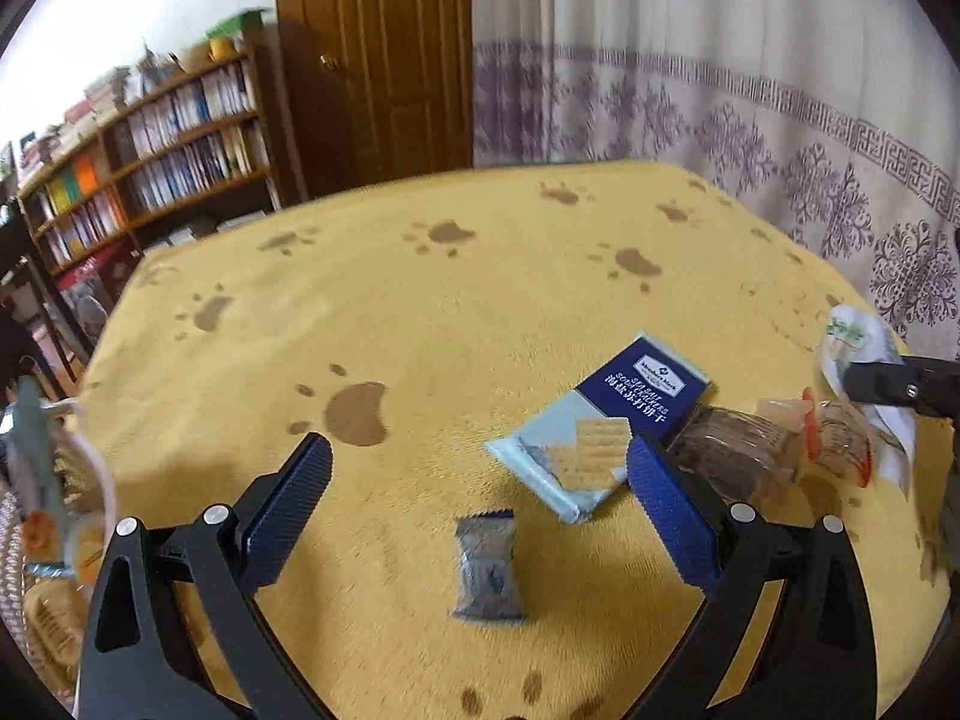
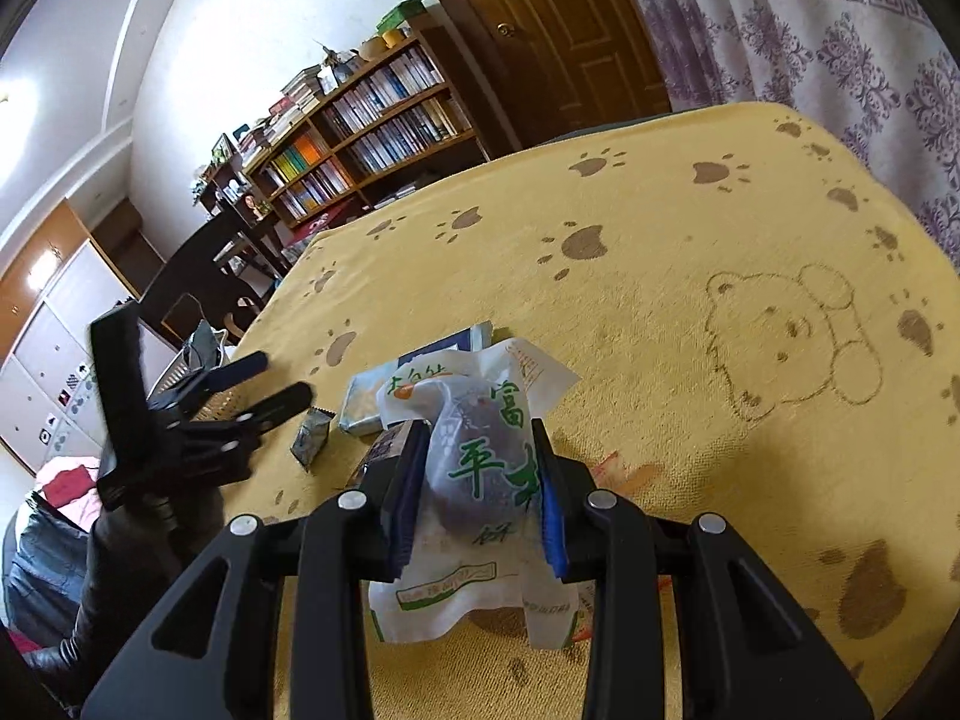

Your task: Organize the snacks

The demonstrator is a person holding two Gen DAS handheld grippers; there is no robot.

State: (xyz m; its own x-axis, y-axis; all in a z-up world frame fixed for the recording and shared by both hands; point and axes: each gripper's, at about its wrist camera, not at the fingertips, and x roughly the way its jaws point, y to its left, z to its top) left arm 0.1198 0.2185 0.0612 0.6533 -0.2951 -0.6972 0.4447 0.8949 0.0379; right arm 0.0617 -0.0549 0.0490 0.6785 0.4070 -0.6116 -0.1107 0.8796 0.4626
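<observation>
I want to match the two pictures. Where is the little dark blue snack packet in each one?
Left wrist view: the small dark blue packet lies low in the middle, between the open left gripper fingers.
Right wrist view: it sits left of centre, just past the left gripper.
Shared landmark: the blue soda cracker pack beside it.

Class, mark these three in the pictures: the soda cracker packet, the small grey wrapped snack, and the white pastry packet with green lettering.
soda cracker packet point(image 1: 645, 390): left wrist view, on its dark blue label.
small grey wrapped snack point(image 1: 487, 567): left wrist view, middle of the wrapper.
white pastry packet point(image 2: 480, 456): right wrist view, on the green lettering between the right claw's fingers.
</observation>
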